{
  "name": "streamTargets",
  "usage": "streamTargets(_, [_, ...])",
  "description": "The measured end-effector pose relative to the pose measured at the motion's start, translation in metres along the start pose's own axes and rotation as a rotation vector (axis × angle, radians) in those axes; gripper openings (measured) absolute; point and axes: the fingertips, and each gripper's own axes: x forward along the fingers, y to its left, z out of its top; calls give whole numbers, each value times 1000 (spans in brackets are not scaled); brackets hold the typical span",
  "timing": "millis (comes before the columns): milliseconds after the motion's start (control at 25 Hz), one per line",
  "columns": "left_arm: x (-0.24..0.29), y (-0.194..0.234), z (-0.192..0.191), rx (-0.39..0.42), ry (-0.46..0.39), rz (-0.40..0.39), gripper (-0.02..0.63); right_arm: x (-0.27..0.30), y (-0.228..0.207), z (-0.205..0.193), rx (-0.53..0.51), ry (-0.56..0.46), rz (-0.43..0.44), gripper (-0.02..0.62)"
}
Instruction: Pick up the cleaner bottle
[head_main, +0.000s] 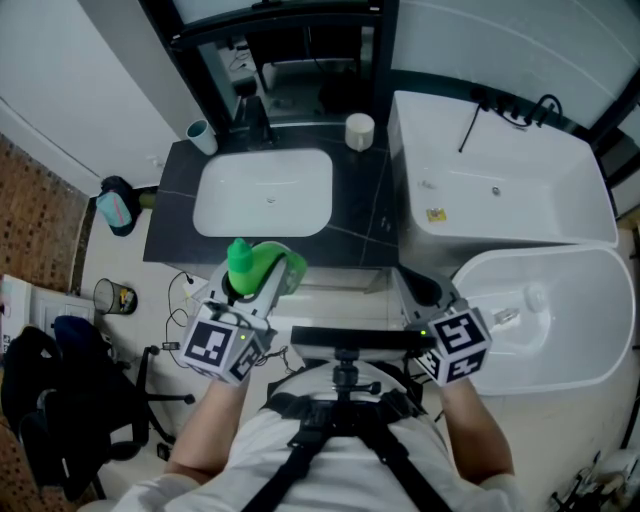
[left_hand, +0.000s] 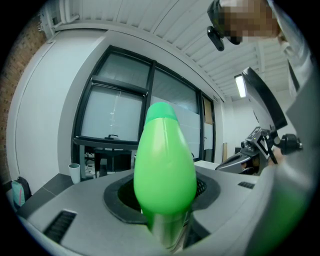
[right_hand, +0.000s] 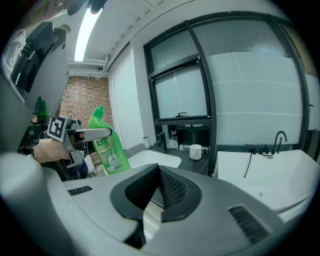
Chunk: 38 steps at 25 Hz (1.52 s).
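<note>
The left claw (head_main: 248, 288) grips the green cleaner bottle (head_main: 266, 265) just in front of the dark bench (head_main: 170, 205), near its white sink (head_main: 263, 192). The right claw (head_main: 420, 288) hangs apart, beside the white bathtub (head_main: 500, 190). A cup (head_main: 200, 134) stands at the bench's far left corner.

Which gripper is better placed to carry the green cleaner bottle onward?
Left. The left gripper is clamped on the green cleaner bottle; the right gripper is shut, empty and apart from it.
</note>
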Motion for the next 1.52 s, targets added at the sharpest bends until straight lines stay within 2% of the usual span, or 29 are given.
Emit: streamTargets(1520, [0, -6, -3, 3, -2, -25, 175, 5, 0, -1, -9, 14, 11, 0])
